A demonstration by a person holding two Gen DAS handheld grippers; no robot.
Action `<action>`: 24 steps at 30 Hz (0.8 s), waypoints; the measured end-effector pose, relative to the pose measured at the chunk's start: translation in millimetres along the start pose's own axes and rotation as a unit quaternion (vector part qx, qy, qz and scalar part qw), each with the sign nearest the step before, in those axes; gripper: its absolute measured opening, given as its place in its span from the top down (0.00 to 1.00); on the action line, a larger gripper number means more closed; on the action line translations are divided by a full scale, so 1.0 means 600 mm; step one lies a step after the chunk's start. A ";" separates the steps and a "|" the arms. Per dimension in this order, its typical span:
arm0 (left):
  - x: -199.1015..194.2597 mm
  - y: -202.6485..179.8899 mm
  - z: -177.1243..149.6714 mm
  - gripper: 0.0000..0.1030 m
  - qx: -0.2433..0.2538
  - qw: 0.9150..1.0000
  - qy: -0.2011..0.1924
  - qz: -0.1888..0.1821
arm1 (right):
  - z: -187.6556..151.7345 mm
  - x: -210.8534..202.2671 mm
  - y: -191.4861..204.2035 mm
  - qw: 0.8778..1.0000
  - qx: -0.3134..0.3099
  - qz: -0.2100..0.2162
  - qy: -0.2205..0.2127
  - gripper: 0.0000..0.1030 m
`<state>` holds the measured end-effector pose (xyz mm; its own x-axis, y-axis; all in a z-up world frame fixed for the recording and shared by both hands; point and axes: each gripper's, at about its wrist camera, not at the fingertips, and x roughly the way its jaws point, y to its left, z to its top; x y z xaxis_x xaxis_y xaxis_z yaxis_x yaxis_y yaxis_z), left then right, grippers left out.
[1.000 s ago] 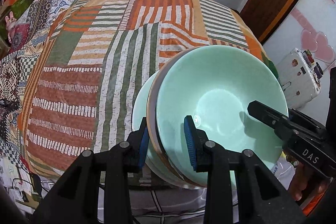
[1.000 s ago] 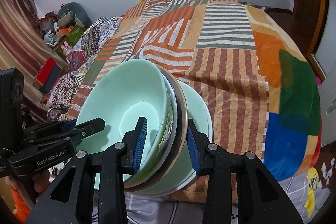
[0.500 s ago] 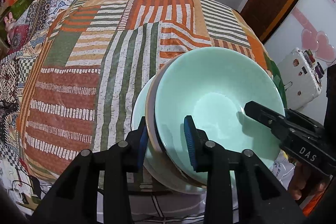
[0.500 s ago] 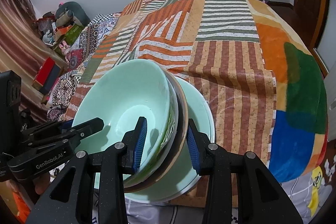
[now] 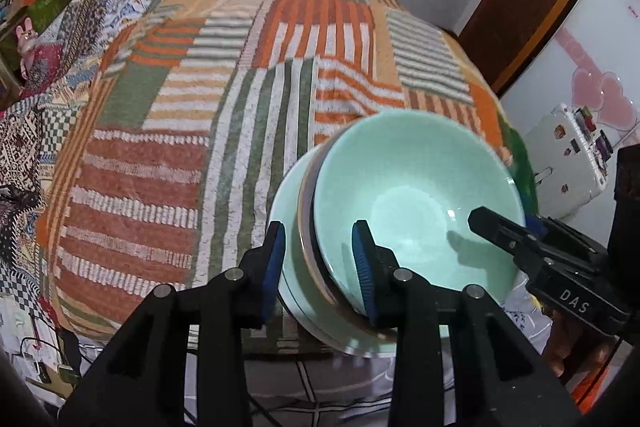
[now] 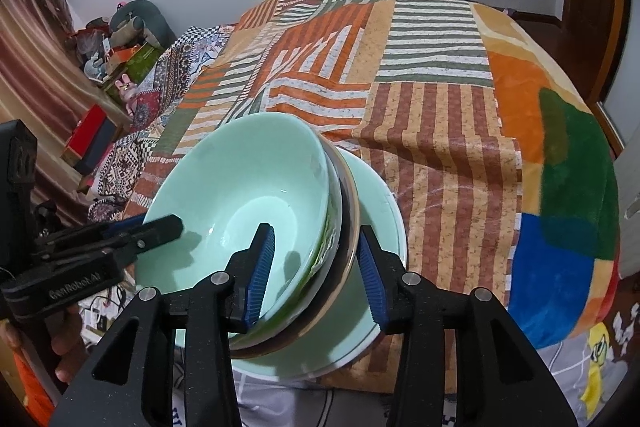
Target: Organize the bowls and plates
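Even, soft indoor light, moderately bright. Fisheye bends both views hard, dark vignette in the corners. Left wrist view is slightly motion-blurred; right is sharper. Small glare on the green bowl (image 5: 416, 203), plus gripper shadows inside it.

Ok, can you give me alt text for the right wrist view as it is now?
A stack of dishes, mint green bowl on top, sits at the near edge of a striped patchwork bedspread. The right tool straddles the stack's right rim, its jaws opening with the rim between them. The left tool reaches over the opposite rim.
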<state>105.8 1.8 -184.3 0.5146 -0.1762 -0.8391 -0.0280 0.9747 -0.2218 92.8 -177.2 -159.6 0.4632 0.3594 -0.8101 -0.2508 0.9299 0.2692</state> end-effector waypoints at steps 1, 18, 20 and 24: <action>-0.012 -0.001 0.001 0.66 0.002 1.000 -0.010 -0.001 | 0.000 -0.007 -0.001 1.000 -0.001 0.000 -0.005 0.61; -0.254 -0.089 -0.005 0.50 0.068 0.971 -0.231 -0.002 | 0.021 -0.198 0.044 0.984 -0.046 0.007 -0.172 0.46; -0.277 -0.094 -0.011 0.49 0.070 0.966 -0.250 -0.005 | 0.019 -0.219 0.052 0.980 -0.052 0.008 -0.194 0.46; -0.312 -0.092 -0.023 0.46 0.068 0.958 -0.279 -0.012 | 0.017 -0.255 0.065 0.971 -0.058 0.017 -0.229 0.46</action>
<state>-0.9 -21.1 -21.8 0.8925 -0.1357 -0.4302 0.0828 0.9868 -0.1394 20.9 -195.0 -19.9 0.7764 0.4119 -0.4771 -0.3549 0.9112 0.2092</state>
